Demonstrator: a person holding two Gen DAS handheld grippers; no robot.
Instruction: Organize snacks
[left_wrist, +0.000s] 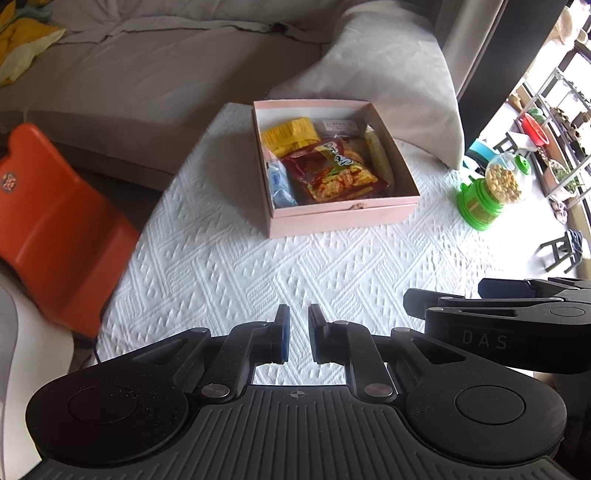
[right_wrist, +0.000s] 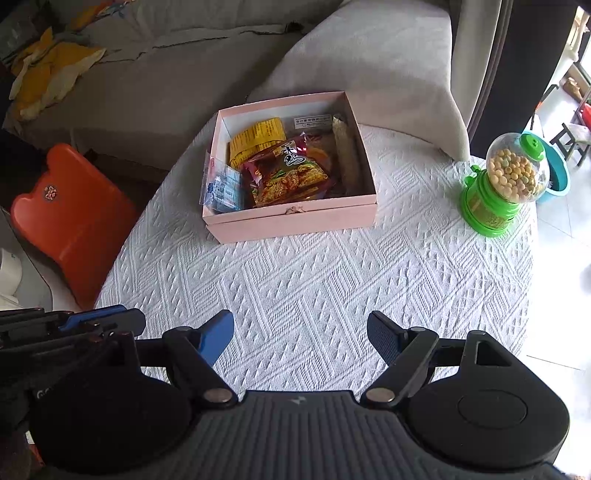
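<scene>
A pink box (left_wrist: 343, 216) (right_wrist: 295, 219) stands open on the white textured tablecloth (left_wrist: 258, 280) (right_wrist: 314, 280). It holds a red snack bag (left_wrist: 332, 173) (right_wrist: 288, 173), a yellow packet (left_wrist: 290, 134) (right_wrist: 256, 136), a blue clear packet (left_wrist: 280, 182) (right_wrist: 221, 188) and a long tan packet (left_wrist: 378, 155) (right_wrist: 345, 147). My left gripper (left_wrist: 298, 334) hovers over the cloth in front of the box, its jaws nearly closed with a narrow gap and nothing between them. My right gripper (right_wrist: 301, 336) is open and empty, beside the left one.
A green candy dispenser (left_wrist: 491, 192) (right_wrist: 502, 184) with yellow balls stands at the table's right edge. An orange chair (left_wrist: 55, 221) (right_wrist: 70, 218) is left of the table. A grey sofa (left_wrist: 147, 81) (right_wrist: 166, 74) lies behind.
</scene>
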